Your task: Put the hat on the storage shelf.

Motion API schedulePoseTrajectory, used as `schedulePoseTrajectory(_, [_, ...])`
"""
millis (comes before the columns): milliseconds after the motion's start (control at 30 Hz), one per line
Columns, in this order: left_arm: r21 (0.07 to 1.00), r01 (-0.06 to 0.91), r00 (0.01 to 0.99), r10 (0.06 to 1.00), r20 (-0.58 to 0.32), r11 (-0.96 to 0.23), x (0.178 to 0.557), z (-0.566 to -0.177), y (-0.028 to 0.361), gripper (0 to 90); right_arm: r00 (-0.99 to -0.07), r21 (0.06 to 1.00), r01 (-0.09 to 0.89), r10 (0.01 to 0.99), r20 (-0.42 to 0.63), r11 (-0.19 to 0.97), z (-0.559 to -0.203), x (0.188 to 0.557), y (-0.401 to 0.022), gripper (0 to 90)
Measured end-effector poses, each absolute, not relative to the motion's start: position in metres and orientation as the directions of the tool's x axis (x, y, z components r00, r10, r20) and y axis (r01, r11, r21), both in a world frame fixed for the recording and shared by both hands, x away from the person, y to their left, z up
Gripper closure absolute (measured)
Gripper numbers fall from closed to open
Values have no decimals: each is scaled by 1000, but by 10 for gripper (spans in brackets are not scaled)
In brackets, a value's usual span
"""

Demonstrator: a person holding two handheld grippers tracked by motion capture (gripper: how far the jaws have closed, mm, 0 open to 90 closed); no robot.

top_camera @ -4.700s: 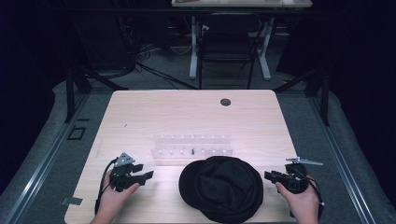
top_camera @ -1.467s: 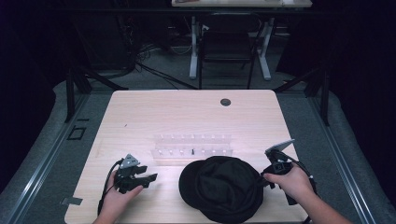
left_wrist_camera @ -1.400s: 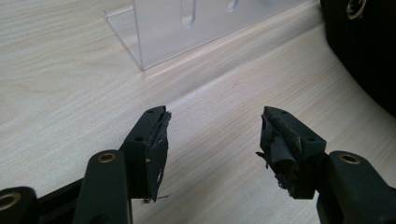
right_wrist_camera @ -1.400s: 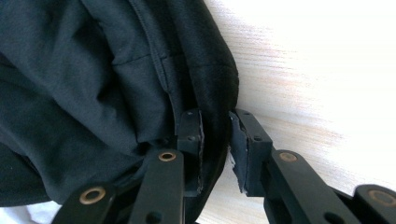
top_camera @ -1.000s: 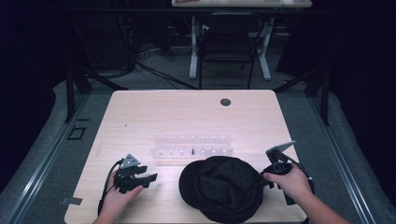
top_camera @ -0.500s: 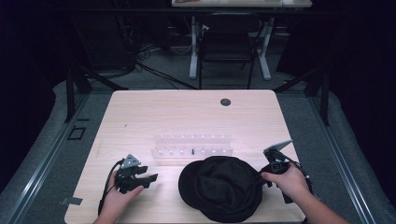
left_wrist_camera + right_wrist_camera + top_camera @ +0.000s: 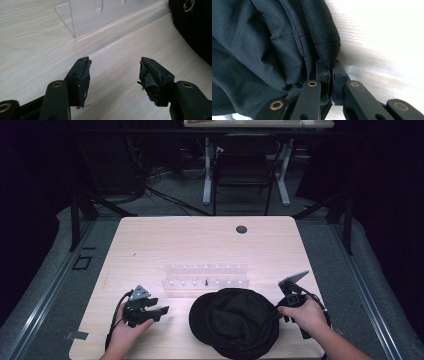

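A black cap (image 7: 235,322) lies at the table's near edge, a little right of centre. My right gripper (image 7: 278,309) is at the cap's right rim, and the right gripper view has its jaws closed on a fold of the black fabric (image 7: 287,45). My left gripper (image 7: 159,311) rests on the table left of the cap, open, with bare wood between its fingertips (image 7: 83,70). In the left gripper view the cap's edge (image 7: 197,27) with a metal eyelet sits at upper right.
A clear acrylic rack (image 7: 206,276) with slots stands mid-table behind the cap; its corner (image 7: 100,12) is close ahead of the left gripper. A small round dark grommet (image 7: 241,229) is set in the far tabletop. A chair and desk legs stand beyond the table.
The right gripper moved in from the table's right edge to the cap's rim and shut on the fabric. The left gripper has stayed where it was.
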State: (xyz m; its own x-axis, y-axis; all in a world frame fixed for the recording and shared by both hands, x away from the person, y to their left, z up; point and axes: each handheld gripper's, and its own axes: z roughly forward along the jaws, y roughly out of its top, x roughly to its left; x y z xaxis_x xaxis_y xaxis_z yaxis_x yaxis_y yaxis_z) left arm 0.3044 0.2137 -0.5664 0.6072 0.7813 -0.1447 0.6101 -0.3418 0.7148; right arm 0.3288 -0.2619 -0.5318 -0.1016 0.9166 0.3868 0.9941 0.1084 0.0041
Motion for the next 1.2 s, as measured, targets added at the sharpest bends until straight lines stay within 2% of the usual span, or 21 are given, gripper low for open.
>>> schedulePoseTrajectory(233, [716, 610, 605, 783, -145, -339, 304, -567, 214, 419, -101, -4, 994, 921, 376, 111, -525, 329, -261, 876])
schedulePoseTrajectory(300, [717, 609, 605, 783, -144, -339, 304, -566, 214, 419, -74, 17, 997, 916, 394, 73, -523, 328, -259, 877])
schedulePoseTrajectory(1033, [715, 613, 601, 786, -147, -335, 304, -567, 214, 420, -119, 36, 993, 931, 344, 113, -473, 322, -263, 878])
schedulePoseTrajectory(1200, [716, 615, 599, 786, -150, -332, 304, -567, 214, 420, -97, 51, 995, 932, 349, 84, -464, 319, -265, 878])
